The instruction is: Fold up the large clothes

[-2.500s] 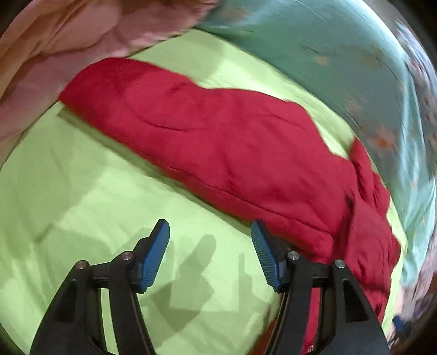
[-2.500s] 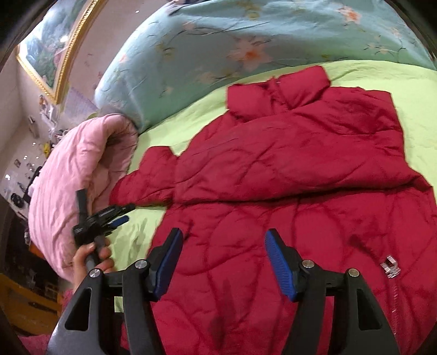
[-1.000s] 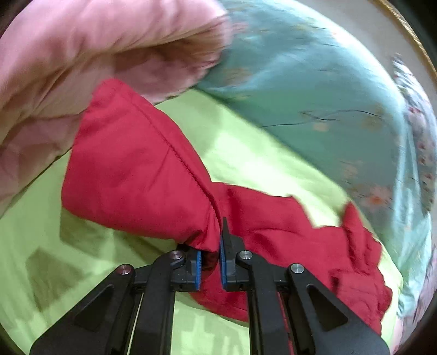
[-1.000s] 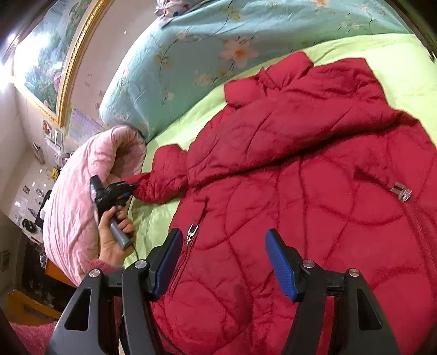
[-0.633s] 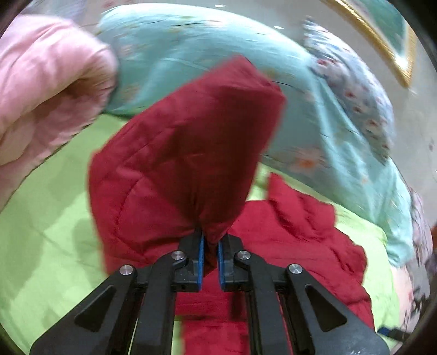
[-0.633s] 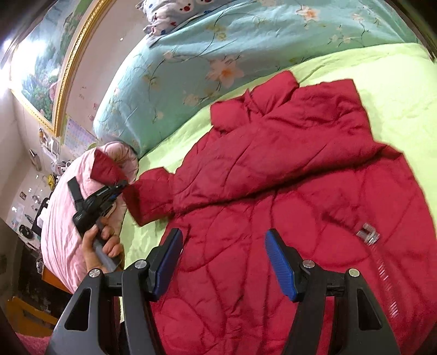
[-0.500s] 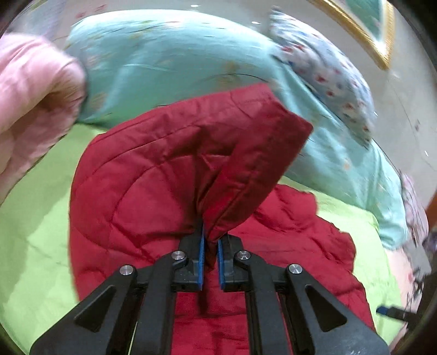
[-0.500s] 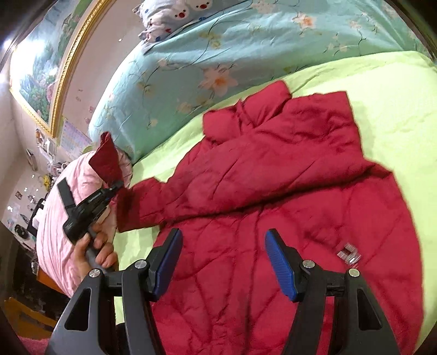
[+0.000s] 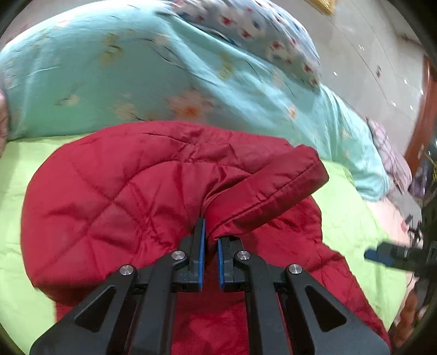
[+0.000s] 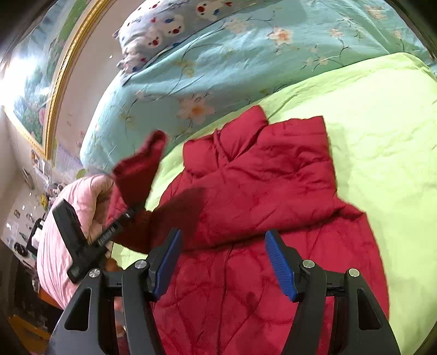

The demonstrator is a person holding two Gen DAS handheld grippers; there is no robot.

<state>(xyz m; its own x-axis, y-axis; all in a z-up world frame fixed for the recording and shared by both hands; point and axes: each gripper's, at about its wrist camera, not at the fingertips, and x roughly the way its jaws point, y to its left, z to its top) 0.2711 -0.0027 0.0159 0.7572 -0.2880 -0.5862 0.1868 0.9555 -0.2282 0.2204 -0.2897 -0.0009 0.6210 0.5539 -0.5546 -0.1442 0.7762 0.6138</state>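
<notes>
A red quilted jacket point(image 10: 259, 196) lies spread on a lime green bedsheet point(image 10: 382, 136). My left gripper point(image 9: 209, 232) is shut on the jacket's sleeve cuff point(image 9: 262, 191) and holds it lifted over the jacket body point(image 9: 109, 207). In the right wrist view the left gripper point(image 10: 128, 214) shows at the left with the raised sleeve point(image 10: 139, 169). My right gripper point(image 10: 222, 262) is open and empty, hovering above the jacket's lower front. The right gripper's blue tip point(image 9: 377, 255) shows at the left wrist view's right edge.
A teal floral duvet point(image 10: 232, 60) is piled along the back of the bed, with a patterned pillow point(image 10: 169, 24) on top. A pink blanket point(image 10: 65, 218) lies at the left bed edge. A gold-framed picture point(image 10: 49, 62) hangs on the wall.
My left gripper closed on the sleeve cuff, lifted it and has carried it over the jacket body. The right gripper stayed open above the jacket's front.
</notes>
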